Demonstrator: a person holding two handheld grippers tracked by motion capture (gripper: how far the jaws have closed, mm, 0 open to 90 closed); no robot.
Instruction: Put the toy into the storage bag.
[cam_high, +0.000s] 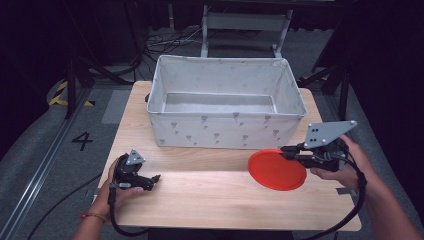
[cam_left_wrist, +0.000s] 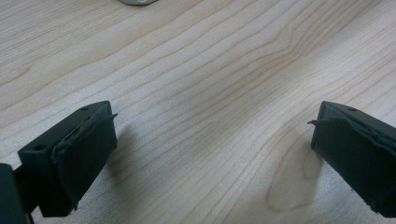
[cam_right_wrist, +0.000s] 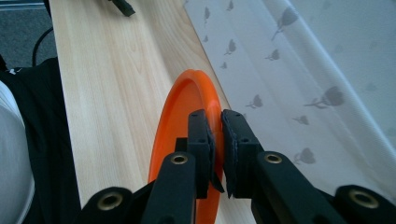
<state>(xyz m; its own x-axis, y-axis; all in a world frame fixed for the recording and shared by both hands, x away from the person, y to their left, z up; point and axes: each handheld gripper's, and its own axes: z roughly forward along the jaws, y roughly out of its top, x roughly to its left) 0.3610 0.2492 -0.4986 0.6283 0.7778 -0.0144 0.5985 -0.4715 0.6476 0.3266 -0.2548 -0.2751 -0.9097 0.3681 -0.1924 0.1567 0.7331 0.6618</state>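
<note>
While the right tongs grip the orange plate by its rim beside the empty fabric bin, dropping it in remains; the left tongs rest open on the bench.

Left gripper jaws spread; right gripper clamped tight.

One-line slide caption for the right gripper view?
Right gripper shut on the rim of an orange plate, held on edge above the wooden table beside the patterned fabric bin.
</note>
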